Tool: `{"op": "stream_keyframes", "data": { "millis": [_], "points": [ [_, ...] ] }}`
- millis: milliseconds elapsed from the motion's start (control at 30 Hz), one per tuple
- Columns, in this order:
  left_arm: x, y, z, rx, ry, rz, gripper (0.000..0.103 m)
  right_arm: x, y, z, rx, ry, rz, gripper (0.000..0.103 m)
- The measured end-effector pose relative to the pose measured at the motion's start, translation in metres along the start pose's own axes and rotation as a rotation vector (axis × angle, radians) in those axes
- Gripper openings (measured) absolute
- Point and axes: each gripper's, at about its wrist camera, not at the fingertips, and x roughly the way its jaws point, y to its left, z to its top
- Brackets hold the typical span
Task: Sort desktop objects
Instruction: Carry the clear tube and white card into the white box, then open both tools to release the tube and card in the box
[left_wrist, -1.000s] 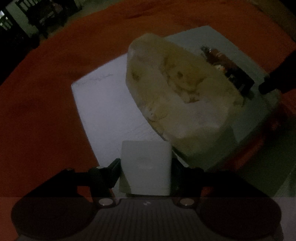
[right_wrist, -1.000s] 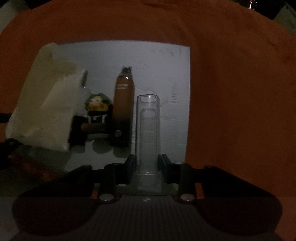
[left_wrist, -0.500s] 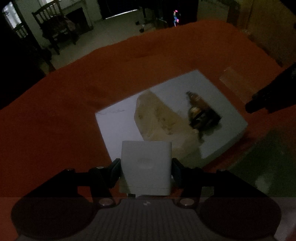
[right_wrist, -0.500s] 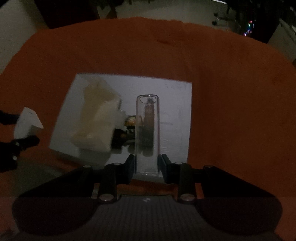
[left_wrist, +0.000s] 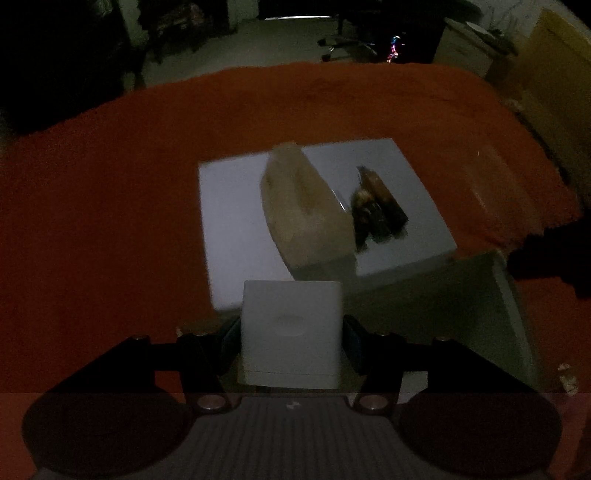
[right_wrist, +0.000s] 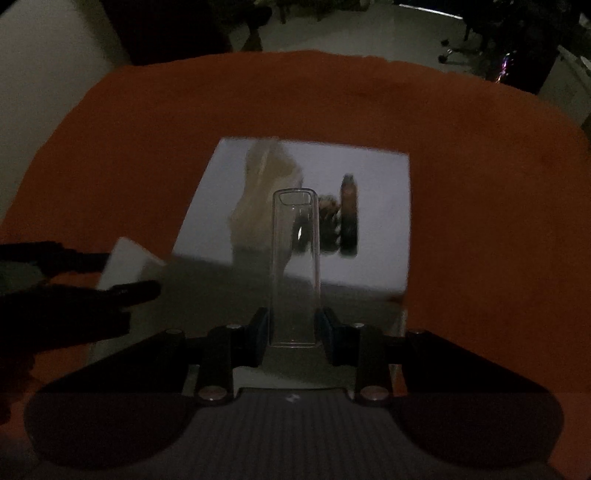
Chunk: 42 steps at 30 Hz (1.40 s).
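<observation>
My left gripper (left_wrist: 291, 332) is shut on a small white box (left_wrist: 291, 332), held above the near edge of a white sheet (left_wrist: 236, 221). On the sheet lie a cream paper bag (left_wrist: 304, 214), a small figurine (left_wrist: 364, 206) and a brown tube (left_wrist: 384, 195). My right gripper (right_wrist: 293, 328) is shut on a clear plastic case (right_wrist: 295, 266), held upright above the sheet (right_wrist: 380, 221). The bag (right_wrist: 262, 199), figurine (right_wrist: 328, 206) and brown tube (right_wrist: 349, 214) lie beyond it. The left gripper and white box (right_wrist: 125, 266) show at the left of the right wrist view.
An orange cloth (left_wrist: 110, 206) covers the table. A glassy panel (left_wrist: 443, 302) lies at the near edge of the sheet. The room beyond is dark, with chairs on the floor (left_wrist: 343, 44). The right gripper's dark tip (left_wrist: 546, 251) shows at the right.
Both grippers have pulled back and up from the sheet with their objects still held. The bag, figurine and tube now look smaller and farther away.
</observation>
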Motion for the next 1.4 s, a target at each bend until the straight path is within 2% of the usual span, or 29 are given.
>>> {"op": "stream_keyframes", "data": {
  "millis": [200,233,333,500,700,833,1400],
  "points": [
    [0.016,-0.010,-0.036,-0.048,0.006,-0.009,0.052,0.023,0.017,-0.035,-0.022,0.065,0.018,0.032],
    [0.020,-0.013,-0.039,-0.045,0.020,0.000,0.052,0.029,0.018,-0.039,-0.025,0.075,0.021,0.032],
    [0.021,-0.021,-0.048,-0.022,-0.004,0.020,0.052,0.046,0.022,-0.051,-0.035,0.107,0.027,0.032],
    [0.033,-0.026,-0.063,-0.033,-0.014,0.038,0.052,0.070,0.015,-0.065,-0.053,0.150,-0.025,0.032],
    [0.057,-0.030,-0.084,-0.016,0.057,0.044,0.052,0.098,0.011,-0.095,-0.093,0.225,-0.057,0.032],
    [0.063,-0.028,-0.090,-0.005,0.070,0.059,0.052,0.118,0.005,-0.113,-0.101,0.282,-0.075,0.032],
    [0.089,-0.028,-0.110,0.032,0.164,0.079,0.052,0.155,-0.004,-0.137,-0.096,0.365,-0.097,0.032]
  ]
}}
